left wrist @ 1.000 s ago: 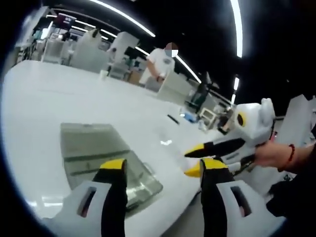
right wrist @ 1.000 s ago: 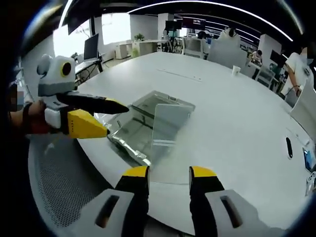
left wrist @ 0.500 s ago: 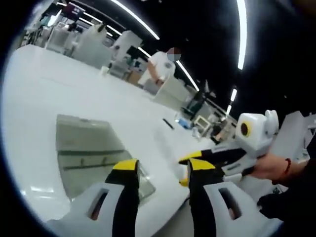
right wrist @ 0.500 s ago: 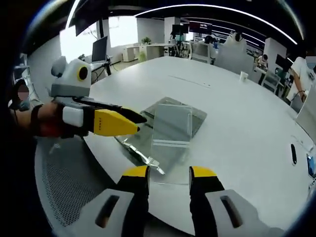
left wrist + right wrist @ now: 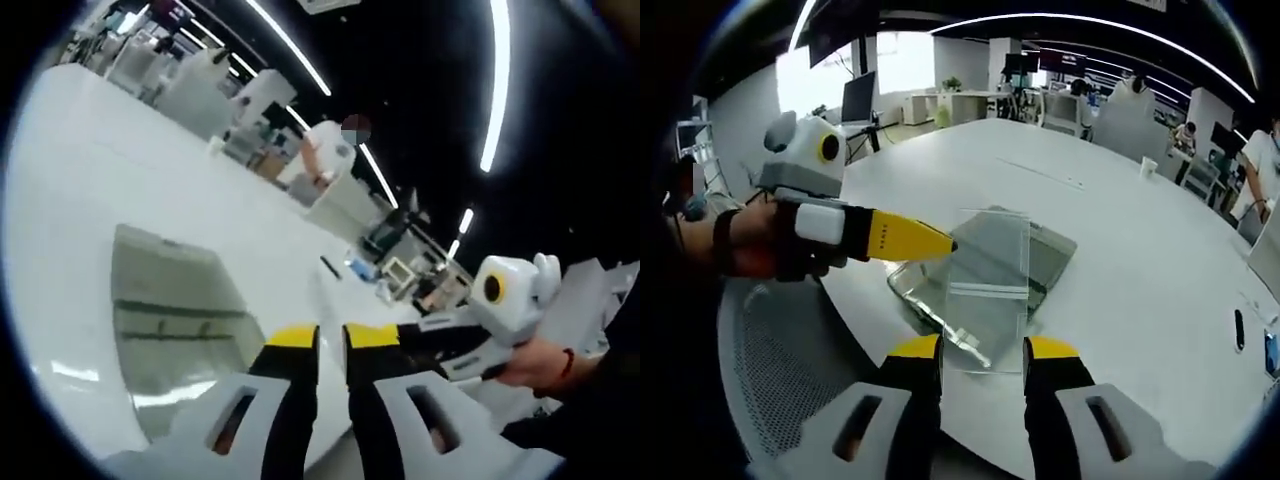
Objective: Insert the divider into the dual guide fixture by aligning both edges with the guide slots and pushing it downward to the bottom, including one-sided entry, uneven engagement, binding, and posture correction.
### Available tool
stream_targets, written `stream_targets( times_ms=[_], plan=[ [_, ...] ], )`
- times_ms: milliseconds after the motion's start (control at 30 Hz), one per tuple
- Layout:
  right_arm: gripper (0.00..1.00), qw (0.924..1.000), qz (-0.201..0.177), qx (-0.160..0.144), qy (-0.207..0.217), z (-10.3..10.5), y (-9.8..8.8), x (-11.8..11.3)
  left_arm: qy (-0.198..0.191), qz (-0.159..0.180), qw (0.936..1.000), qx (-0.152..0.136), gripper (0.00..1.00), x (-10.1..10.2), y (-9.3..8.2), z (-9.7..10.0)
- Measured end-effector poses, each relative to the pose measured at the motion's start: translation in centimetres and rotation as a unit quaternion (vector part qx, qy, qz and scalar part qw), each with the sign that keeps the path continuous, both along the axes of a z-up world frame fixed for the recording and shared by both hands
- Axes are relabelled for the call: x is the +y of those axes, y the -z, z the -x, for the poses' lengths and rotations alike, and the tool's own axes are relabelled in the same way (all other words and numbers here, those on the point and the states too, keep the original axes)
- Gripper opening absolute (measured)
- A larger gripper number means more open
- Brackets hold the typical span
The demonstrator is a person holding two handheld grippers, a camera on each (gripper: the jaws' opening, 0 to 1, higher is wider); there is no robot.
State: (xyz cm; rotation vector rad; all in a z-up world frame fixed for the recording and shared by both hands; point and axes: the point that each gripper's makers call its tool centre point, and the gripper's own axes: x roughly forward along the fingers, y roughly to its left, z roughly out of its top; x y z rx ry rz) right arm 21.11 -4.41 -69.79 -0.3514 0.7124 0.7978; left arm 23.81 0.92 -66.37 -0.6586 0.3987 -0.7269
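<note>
**The clear sheet is up in the air, and the tray sits just past it**

The right gripper (image 5: pixel 982 362) is pinching the clear divider (image 5: pixel 987 290) by its bottom edge, one jaw on each side. The divider stands tall, going up and away from the jaws. It is a see-through sheet, so its edges are hard to spot.

Right behind the divider, lying flat on the white table (image 5: pixel 1140 260), is the clear guide fixture (image 5: pixel 1040 262). So the fixture is in front of the right gripper and lower than the sheet. I think the sheet must go forward and down, with both side edges lined up with the slots. I cannot see the slots.

The left gripper (image 5: pixel 940 243) comes in from the left of the right gripper view. Its yellow tip is just beside the divider's left edge, maybe touching it. I cannot tell.

In the left gripper view, the left gripper's (image 5: pixel 330 338) jaws are nearly pressed together. I cannot tell if they hold anything. This view shows the fixture (image 5: pixel 170 320) from the side, as a flat tray near the table (image 5: pixel 80 180) edge, and the right gripper (image 5: pixel 460 335) close on the right.
</note>
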Motion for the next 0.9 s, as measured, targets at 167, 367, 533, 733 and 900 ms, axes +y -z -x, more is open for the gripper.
stream_targets(
  times_ms=[167,367,533,733,900],
  plan=[
    [0.28,0.9999,0.0,-0.005,-0.014,0.4,-0.3,0.6,-0.008,0.005,0.9999,0.008,0.01,0.4,0.2,0.0],
    [0.28,0.9998,0.0,-0.005,-0.021,0.9,-0.4,1.1,-0.013,0.025,0.9994,0.022,0.0,0.6,0.2,-0.1],
    [0.28,0.9996,0.0,-0.007,-0.028,1.0,-0.5,1.5,-0.018,0.049,0.9979,0.038,0.0,1.1,0.3,-0.3],
    [0.29,0.9993,-0.001,-0.002,-0.038,1.3,-0.4,1.8,0.001,0.082,0.9958,0.039,0.0,0.6,-0.7,0.5],
    [0.3,0.9991,-0.002,0.003,-0.043,1.4,-0.2,1.5,0.015,0.059,0.9978,0.024,0.0,0.1,-0.9,0.7]
  ],
)
